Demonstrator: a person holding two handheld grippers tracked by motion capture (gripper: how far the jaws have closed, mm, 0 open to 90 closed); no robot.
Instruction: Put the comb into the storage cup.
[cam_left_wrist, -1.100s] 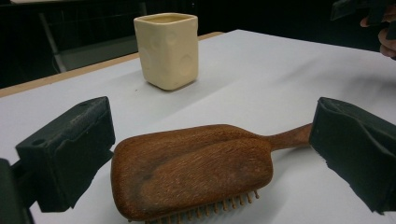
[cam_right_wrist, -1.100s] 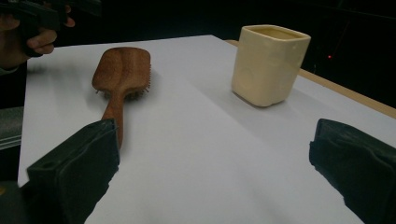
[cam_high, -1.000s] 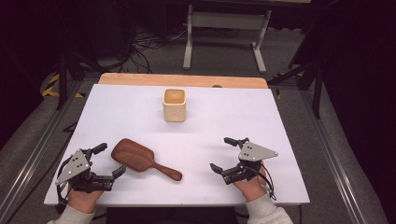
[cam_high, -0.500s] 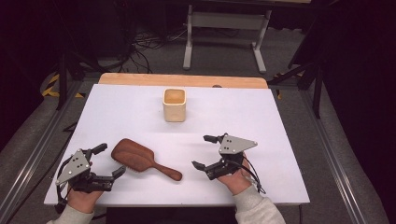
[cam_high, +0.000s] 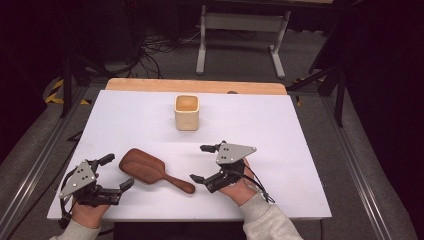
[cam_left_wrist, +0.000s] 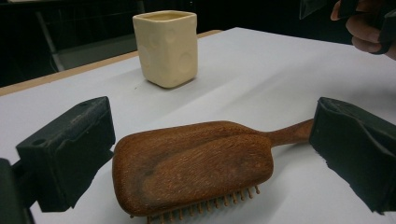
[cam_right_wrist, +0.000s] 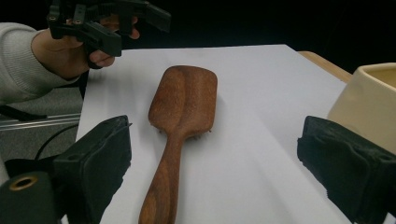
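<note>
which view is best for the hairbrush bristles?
Left gripper view: the hairbrush lies bristle-side down and its pins show under the near edge. The right gripper view shows a few pins beside the neck. The high view shows its wooden back.

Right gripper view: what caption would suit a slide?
Open jaws line up on the wooden hairbrush handle, cream cup alongside.

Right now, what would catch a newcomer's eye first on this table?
The wooden hairbrush lies bristles down on the white table, near the front edge, its handle pointing toward the right gripper, whose jaws stand open just off the handle's tip. The left gripper waits open beside the brush head. A cream cup stands upright farther back, apart from everything.
</note>
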